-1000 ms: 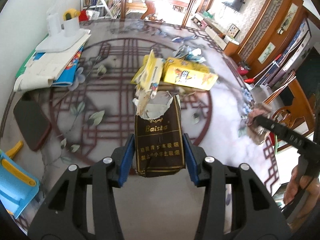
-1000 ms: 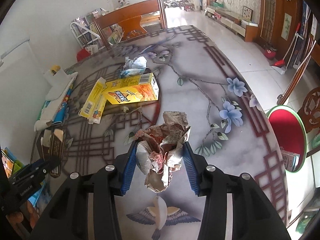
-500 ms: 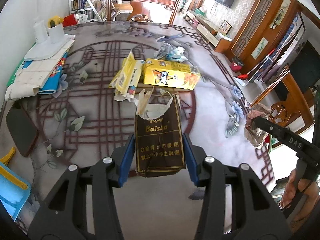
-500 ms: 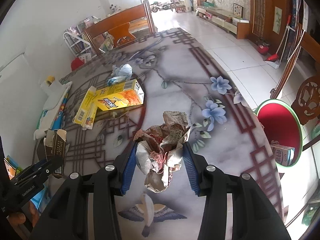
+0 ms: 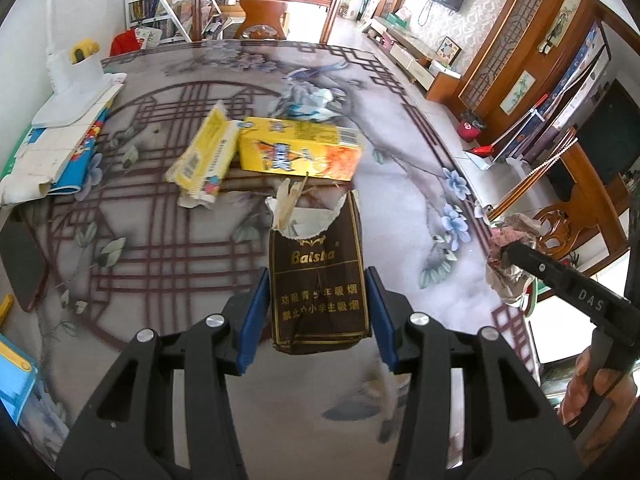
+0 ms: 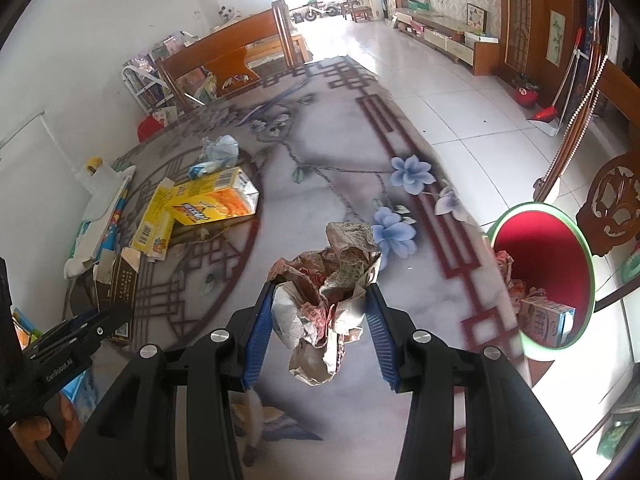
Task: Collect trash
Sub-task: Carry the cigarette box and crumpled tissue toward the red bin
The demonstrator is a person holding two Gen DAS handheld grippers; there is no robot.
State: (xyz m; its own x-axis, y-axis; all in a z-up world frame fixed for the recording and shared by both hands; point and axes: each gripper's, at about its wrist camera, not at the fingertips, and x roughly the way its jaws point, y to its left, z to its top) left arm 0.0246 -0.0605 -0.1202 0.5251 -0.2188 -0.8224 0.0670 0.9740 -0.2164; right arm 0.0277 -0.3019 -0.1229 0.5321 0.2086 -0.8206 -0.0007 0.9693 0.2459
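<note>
Landmark: we take the table (image 5: 168, 344), with its lattice and flower pattern, as reference for all positions.
Far-left table edge: we see a stack of papers and a booklet (image 5: 60, 140) lying flat, with a white stand (image 5: 76, 80) on top.
Left-centre of table: a flattened yellow packet (image 5: 204, 156) lies just beside a yellow carton (image 5: 300, 152) on its side; the two touch at one corner.
Behind the carton: a crumpled blue-white wrapper (image 5: 308, 98) rests on the table, toward the wooden chair (image 5: 268, 0).
Left gripper (image 5: 316, 316): we hold it above the near part of the table; its blue pads (image 5: 254, 320) pinch a brown cigarette pack (image 5: 318, 280) by both side walls.
Cigarette pack: upright, torn open at the top, clear of the table surface.
Right gripper (image 6: 320, 328): we hold it above the table's right half; its blue pads (image 6: 256, 332) clamp a crumpled paper wad (image 6: 328, 292).
Paper wad: lifted off the table, its loose end hanging below the pads.
Off the right table edge: a red bin (image 6: 548, 268) with a green rim stands on the floor beside the table, with a small carton (image 6: 548, 320) inside.
</note>
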